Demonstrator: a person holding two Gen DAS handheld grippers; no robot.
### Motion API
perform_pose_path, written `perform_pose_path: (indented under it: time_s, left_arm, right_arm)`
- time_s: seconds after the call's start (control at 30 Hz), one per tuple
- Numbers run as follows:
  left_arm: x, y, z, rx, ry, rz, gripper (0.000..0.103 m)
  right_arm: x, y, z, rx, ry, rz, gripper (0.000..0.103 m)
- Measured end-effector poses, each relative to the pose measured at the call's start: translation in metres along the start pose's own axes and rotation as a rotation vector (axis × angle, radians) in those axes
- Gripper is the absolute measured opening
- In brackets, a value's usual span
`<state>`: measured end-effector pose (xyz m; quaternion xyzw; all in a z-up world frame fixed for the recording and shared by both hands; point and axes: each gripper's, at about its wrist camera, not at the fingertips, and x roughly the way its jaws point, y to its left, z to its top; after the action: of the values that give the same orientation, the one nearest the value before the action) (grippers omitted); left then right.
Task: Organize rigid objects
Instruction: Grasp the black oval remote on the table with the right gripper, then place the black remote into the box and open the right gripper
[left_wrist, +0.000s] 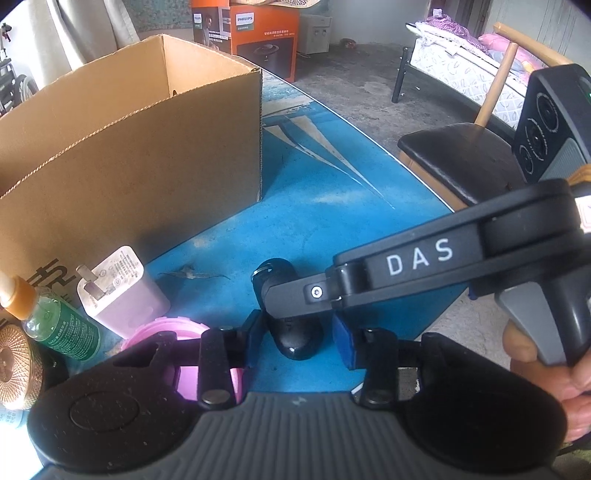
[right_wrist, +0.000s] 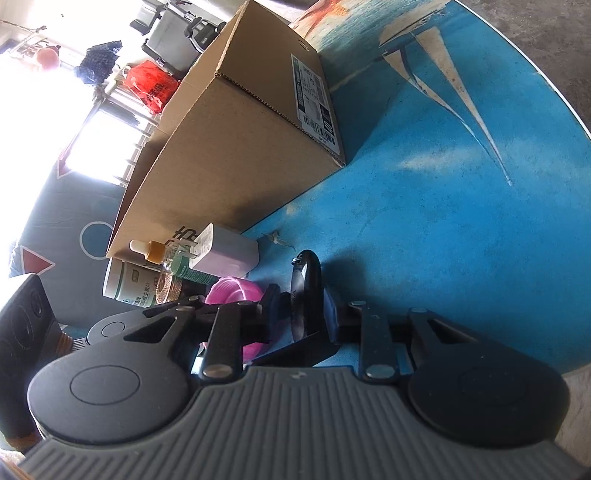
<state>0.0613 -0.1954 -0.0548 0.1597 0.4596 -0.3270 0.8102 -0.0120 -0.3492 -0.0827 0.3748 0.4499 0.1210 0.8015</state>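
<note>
Both grippers bracketed the black fob (left_wrist: 291, 332): right gripper (right_wrist: 300, 314) nearly pinched on it, left gripper (left_wrist: 297, 332) slightly agape, gripping nothing. Risk: fob tipping from a thin edge-grip.

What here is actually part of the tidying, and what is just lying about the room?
Part of the job: black key fob, white charger, green bottle, pink lid, gold compact, white jar, cardboard box.

Just lying about: orange carton, chair, bed.
</note>
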Motion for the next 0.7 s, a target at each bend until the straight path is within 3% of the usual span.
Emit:
perform_pose_path:
  time_s: [0.43, 0.7]
  left_arm:
    - [-0.018, -0.001, 0.004, 0.013, -0.048, 0.003, 0.038]
    - [-0.065, -0.009, 0.011, 0.044, -0.172, 0.029, 0.038]
  right_arm:
    - [-0.014, 0.009, -0.001, -0.016, -0.062, 0.015, 0.015]
    - [-0.051, 0.044, 0.000, -0.105, -0.154, 0.032, 0.015]
